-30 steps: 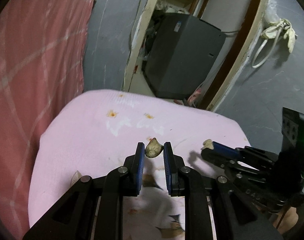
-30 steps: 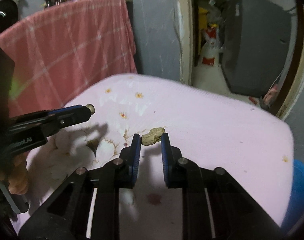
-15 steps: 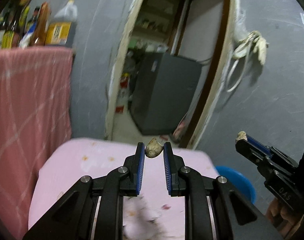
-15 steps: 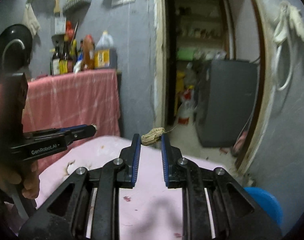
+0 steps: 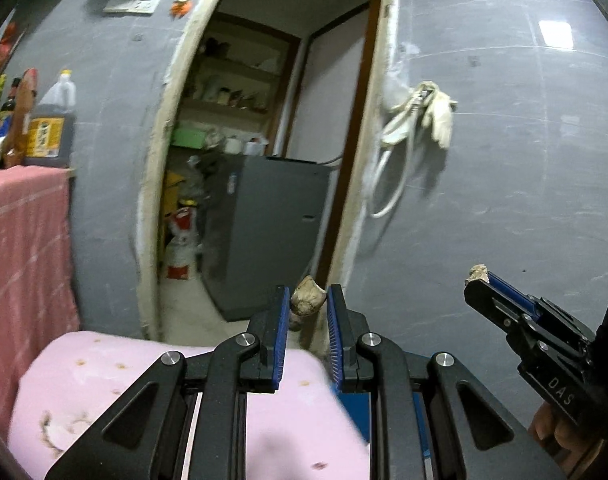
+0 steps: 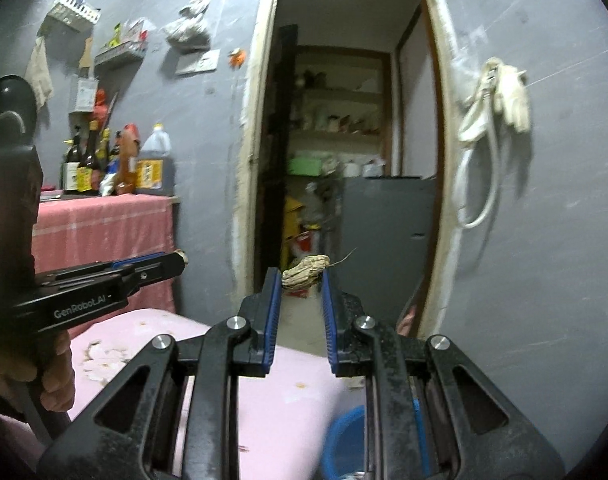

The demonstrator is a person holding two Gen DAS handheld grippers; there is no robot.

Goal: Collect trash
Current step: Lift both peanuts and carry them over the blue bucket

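My left gripper point(image 5: 307, 300) is shut on a tan peanut shell point(image 5: 306, 301), held at the tips of its blue pads above the far edge of the pink flowered table point(image 5: 103, 392). My right gripper point(image 6: 301, 276) is shut on a second peanut shell point(image 6: 306, 270) in the same way. Each gripper shows in the other's view: the right one point(image 5: 478, 276) at the right with its shell piece at the tip, the left one point(image 6: 179, 259) at the left. A blue bin point(image 6: 344, 440) lies low beside the table's right edge, partly hidden by the fingers.
A grey wall with an open doorway point(image 6: 344, 160) faces me; a dark cabinet point(image 5: 271, 232) stands inside. A red-checked table point(image 6: 103, 232) with bottles point(image 6: 119, 164) stands at the left. Gloves and a white hose point(image 5: 420, 120) hang on the wall at the right.
Both grippers rose from just above the pink table and tilted up toward level, shells still held. The views swung from the tabletop to the wall and doorway, and the blue bin came into view.
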